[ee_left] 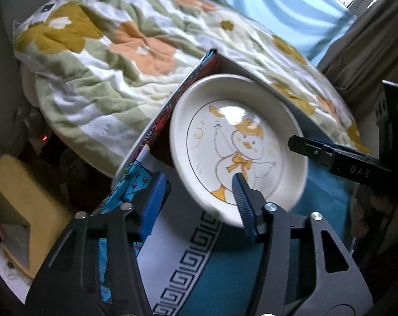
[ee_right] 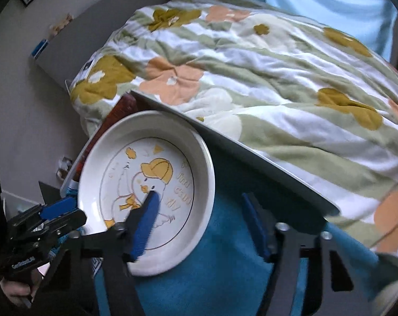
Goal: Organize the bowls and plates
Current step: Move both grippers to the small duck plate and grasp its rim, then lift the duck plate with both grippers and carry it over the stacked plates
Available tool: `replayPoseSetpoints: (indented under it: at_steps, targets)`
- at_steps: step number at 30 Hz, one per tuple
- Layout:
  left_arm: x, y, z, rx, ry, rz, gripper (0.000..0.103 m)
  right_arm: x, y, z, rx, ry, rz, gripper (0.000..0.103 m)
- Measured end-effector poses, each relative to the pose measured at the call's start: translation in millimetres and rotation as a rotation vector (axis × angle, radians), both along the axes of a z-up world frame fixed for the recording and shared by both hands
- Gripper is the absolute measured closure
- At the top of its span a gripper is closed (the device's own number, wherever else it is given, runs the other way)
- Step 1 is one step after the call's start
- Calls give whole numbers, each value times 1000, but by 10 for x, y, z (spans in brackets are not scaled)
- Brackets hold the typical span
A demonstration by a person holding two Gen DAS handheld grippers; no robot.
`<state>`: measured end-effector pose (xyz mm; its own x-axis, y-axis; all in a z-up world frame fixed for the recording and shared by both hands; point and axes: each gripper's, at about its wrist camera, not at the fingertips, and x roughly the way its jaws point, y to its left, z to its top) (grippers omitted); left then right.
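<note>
A white plate with a yellow duck drawing (ee_left: 238, 144) lies on a teal cloth (ee_left: 325, 192); it also shows in the right wrist view (ee_right: 146, 181). My left gripper (ee_left: 196, 187) is open, its jaws straddling the plate's near-left rim, one blue finger (ee_left: 242, 197) over the plate and one (ee_left: 153, 200) outside it. My right gripper (ee_right: 201, 205) is open, its left finger (ee_right: 146, 223) over the plate and its right finger (ee_right: 254, 223) over the teal cloth (ee_right: 225, 263). Each gripper shows in the other's view.
A floral quilt (ee_left: 106, 52) covers the bed behind the plate. A flat grey board edge (ee_right: 238, 147) runs behind the plate. A patterned box or book (ee_left: 159, 121) stands left of it. A yellow foam block (ee_left: 22, 197) sits lower left. Blue curtain (ee_left: 278, 8) at back.
</note>
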<state>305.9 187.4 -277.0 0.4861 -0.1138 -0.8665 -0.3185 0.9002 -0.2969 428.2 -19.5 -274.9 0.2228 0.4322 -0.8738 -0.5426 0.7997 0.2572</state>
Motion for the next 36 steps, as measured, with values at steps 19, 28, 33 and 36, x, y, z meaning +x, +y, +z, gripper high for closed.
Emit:
replayPoseSetpoints:
  at_steps: [19, 28, 33, 36]
  targets:
    - [149, -4, -156, 64, 41, 15, 85, 65, 59, -148, 17, -14, 50, 88]
    - [53, -78, 43, 122, 11, -39, 85, -145, 17, 2, 5, -53, 11, 88]
    - [-45, -157, 321, 145, -42, -85, 85, -362, -113, 270, 31, -105, -34, 88]
    - [-126, -259, 580, 163, -84, -133, 85, -550, -253, 495, 47, -145, -77, 88]
